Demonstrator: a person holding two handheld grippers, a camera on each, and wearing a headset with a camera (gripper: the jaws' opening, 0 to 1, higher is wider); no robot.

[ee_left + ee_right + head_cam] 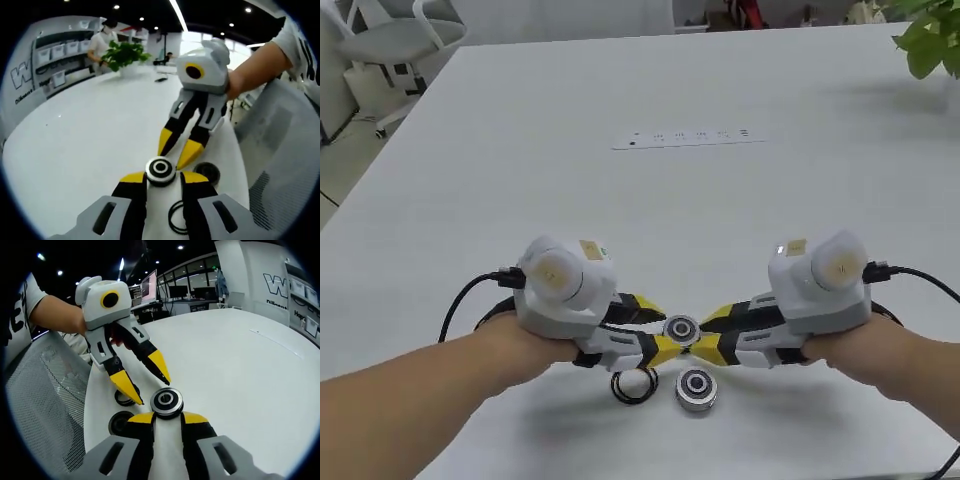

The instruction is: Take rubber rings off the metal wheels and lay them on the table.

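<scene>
A small metal wheel with a dark rubber ring on it hangs just above the white table. My left gripper and my right gripper meet at it from opposite sides. In the left gripper view the wheel sits between my left gripper's yellow tips, and the right gripper touches its far edge. The right gripper view shows the wheel the same way in my right gripper. Loose black rings and a second wheel lie below.
A flush socket strip sits mid-table. A plant stands at the far right corner and an office chair beyond the far left edge. The table's near edge runs just under my hands. A person stands by the shelves.
</scene>
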